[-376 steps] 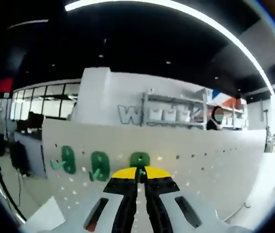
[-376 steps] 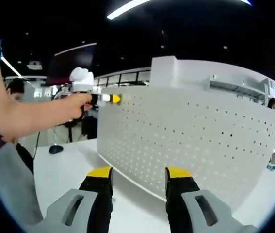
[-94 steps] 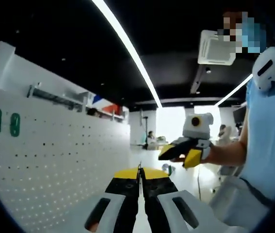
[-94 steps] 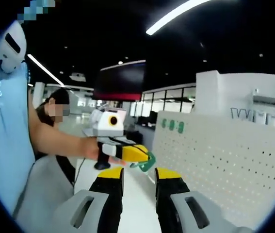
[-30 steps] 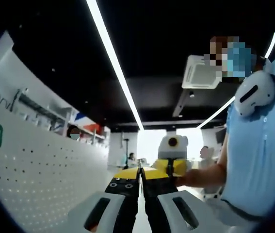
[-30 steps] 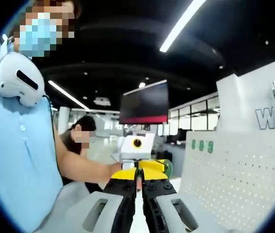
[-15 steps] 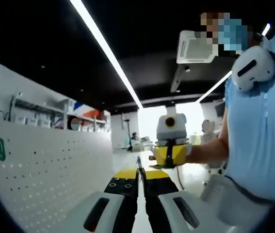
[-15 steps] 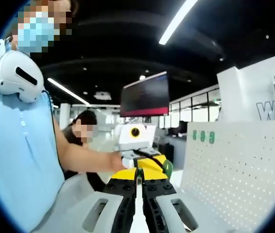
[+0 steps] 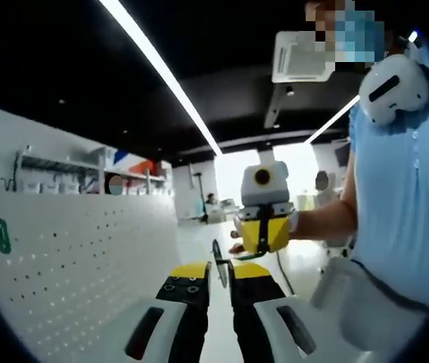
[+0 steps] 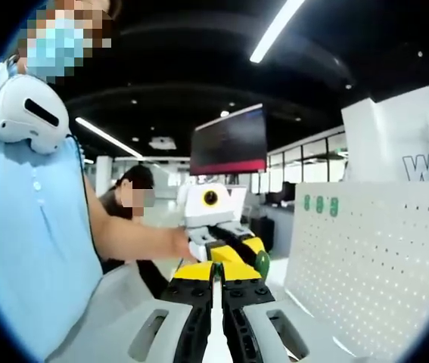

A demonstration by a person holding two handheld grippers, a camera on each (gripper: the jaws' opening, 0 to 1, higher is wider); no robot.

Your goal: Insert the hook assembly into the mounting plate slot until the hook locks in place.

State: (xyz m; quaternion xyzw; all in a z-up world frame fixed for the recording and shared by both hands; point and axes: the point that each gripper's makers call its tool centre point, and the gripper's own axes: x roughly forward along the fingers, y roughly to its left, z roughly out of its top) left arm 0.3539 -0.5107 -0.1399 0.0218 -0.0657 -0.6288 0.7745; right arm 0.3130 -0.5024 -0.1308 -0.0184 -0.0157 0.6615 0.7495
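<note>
In the left gripper view, your left claw (image 9: 220, 277) has its yellow-tipped jaws open by a narrow gap, and a thin green edge of the small green plastic hook (image 9: 219, 263) stands in that gap; whether the jaws still press it I cannot tell. Just beyond the white perforated mounting plate (image 9: 70, 257), which runs along the left side, your right claw (image 9: 263, 236) faces the camera, held by your hand, and it looks closed. Two more green hooks (image 9: 1, 235) already sit at the far left of that plate.

In the right gripper view, your right claw (image 10: 216, 281) is pressed closed with no gap between its tips, apparently pinching a thin edge of the hook (image 10: 262, 262), whose green curve shows just past the tips. Your left claw (image 10: 233, 249) meets it there, well short of the mounting plate (image 10: 380, 249) on the right. Three mounted hooks (image 10: 319, 204) sit near the plate's top corner.

The hook looks light, stiff and smooth, so it may twist in a pinch. Take it by the flat back part, leaving the insert end free for the slot.
</note>
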